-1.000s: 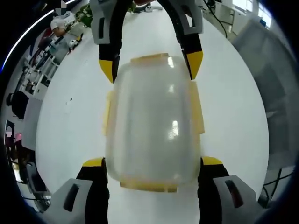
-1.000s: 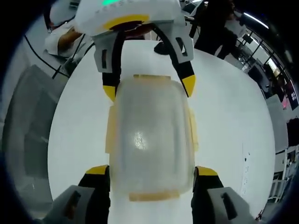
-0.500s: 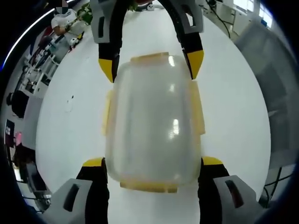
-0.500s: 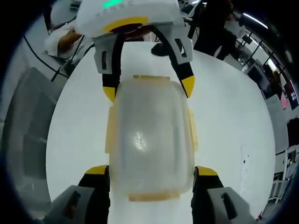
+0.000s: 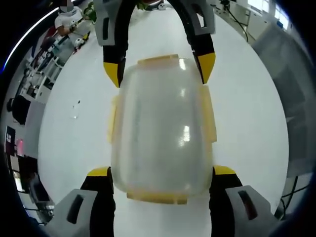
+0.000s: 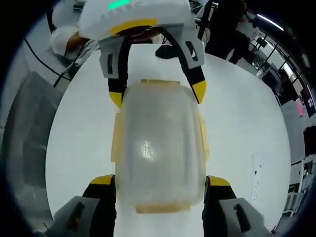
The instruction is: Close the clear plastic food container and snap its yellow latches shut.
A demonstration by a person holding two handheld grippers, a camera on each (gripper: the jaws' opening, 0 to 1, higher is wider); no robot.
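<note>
Both grippers [image 5: 161, 171] [image 6: 160, 180] astride the lidded container [image 5: 160, 128], one at each end

Container [image 6: 160, 148] between both grippers' jaws, seemingly gripped.

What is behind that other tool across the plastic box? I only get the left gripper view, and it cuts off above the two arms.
Observer: In the right gripper view, the left tool runs back into a white housing with a green light glowing on it.
Operator: Is anyone standing near the table?
Observer: Yes, a person in dark clothes stands beyond the far edge of the table.
Operator: Is anything else lying on it?
Observer: A pale sheet, perhaps paper, lies flat to the right of the container in that view.
</note>
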